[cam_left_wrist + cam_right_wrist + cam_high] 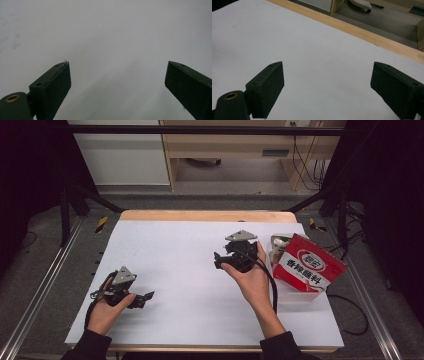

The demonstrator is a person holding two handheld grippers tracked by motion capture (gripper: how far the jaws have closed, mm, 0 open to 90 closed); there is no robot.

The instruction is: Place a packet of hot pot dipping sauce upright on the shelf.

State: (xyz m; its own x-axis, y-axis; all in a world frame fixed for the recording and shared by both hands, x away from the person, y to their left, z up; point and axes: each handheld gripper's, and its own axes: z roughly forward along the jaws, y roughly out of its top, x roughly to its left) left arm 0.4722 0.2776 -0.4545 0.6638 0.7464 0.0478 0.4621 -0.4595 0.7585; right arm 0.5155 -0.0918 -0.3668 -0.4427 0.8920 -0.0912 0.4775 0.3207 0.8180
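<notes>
My left gripper (144, 300) rests low over the white sheet (180, 270) at the front left, held in a hand, with its jaws pointing right. In the left gripper view its jaws (117, 75) stand wide apart over bare white sheet, with nothing between them. My right gripper (220, 260) is held right of the table's middle, and its jaws point left and away. In the right gripper view it (328, 77) is open over the white sheet (312, 50), again with nothing between the jaws.
A red and white packet (311, 264) leans in a clear container (295, 294) at the right edge, close beside the right hand. The table's wooden far edge (205, 215) runs behind the sheet. Black frame posts stand at both sides.
</notes>
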